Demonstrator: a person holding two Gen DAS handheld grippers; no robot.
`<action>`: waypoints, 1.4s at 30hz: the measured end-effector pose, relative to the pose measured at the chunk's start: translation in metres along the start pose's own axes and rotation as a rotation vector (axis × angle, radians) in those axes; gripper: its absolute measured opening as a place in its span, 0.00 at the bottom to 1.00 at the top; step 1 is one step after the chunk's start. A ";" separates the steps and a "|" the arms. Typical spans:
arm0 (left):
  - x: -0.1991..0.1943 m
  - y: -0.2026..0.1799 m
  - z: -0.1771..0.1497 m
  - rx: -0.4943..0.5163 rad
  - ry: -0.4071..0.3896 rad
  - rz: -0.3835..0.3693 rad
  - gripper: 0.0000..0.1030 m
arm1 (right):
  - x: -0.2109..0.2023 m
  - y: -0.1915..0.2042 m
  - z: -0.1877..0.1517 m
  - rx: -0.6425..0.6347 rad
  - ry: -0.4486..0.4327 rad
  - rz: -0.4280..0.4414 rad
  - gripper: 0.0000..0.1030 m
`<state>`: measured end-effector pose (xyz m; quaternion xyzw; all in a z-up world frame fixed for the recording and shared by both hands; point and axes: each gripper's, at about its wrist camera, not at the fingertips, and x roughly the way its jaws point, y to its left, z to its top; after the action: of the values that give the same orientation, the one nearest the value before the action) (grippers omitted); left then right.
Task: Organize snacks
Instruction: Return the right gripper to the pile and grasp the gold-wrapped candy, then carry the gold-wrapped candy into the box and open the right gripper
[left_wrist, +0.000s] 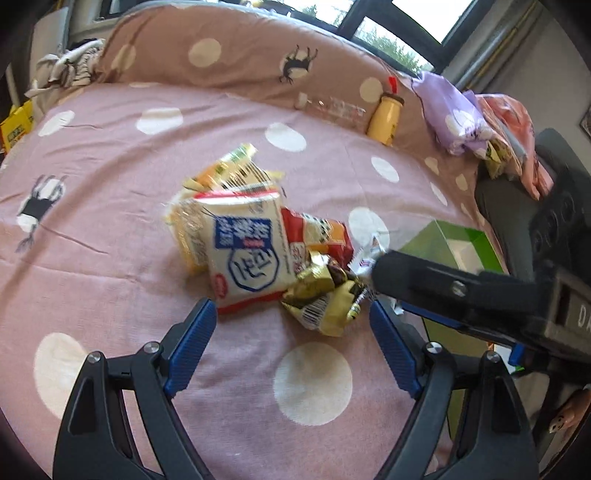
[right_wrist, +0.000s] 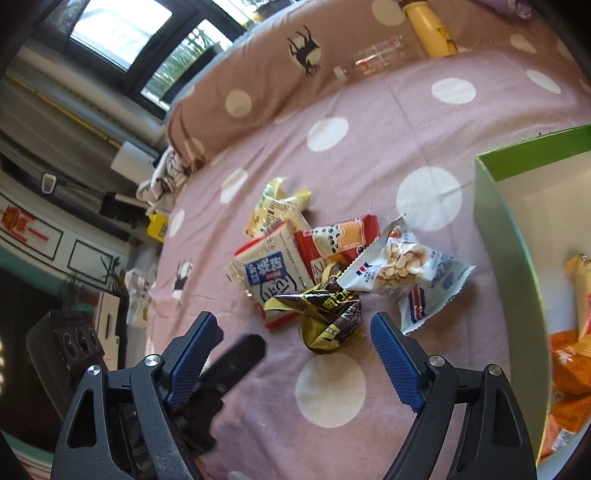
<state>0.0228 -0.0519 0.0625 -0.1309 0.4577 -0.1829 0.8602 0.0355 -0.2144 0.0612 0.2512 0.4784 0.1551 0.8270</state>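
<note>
A pink polka-dot bedspread (left_wrist: 110, 258) covers the bed, with a window behind the pillow end. A green box (right_wrist: 517, 258) sits at the bed's right edge, a few orange packets already inside. Mid-bed lies the snack pile (right_wrist: 314, 266): a white-and-blue cracker pack (left_wrist: 247, 251), a red pack (right_wrist: 343, 236), a peanut sachet (right_wrist: 399, 273) and a crumpled gold wrapper (right_wrist: 328, 317). All look light, crinkly and slippery, the contents probably brittle; pinching a sealed end seam seems safest. The left gripper (left_wrist: 291, 339) and right gripper (right_wrist: 295, 354) both gape wide, holding nothing, hovering just short of the pile.
</note>
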 end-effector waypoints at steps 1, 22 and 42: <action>0.004 -0.001 -0.001 0.002 0.007 -0.009 0.82 | 0.005 -0.002 0.001 0.007 0.011 0.003 0.82; 0.031 -0.003 0.001 -0.035 0.061 -0.085 0.44 | 0.053 -0.022 0.008 0.086 0.138 0.113 0.67; -0.053 -0.064 0.013 0.168 -0.159 -0.076 0.44 | -0.054 0.020 -0.002 -0.040 -0.132 0.209 0.67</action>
<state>-0.0056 -0.0855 0.1337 -0.0898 0.3659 -0.2422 0.8941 0.0067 -0.2245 0.1097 0.2925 0.3910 0.2331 0.8410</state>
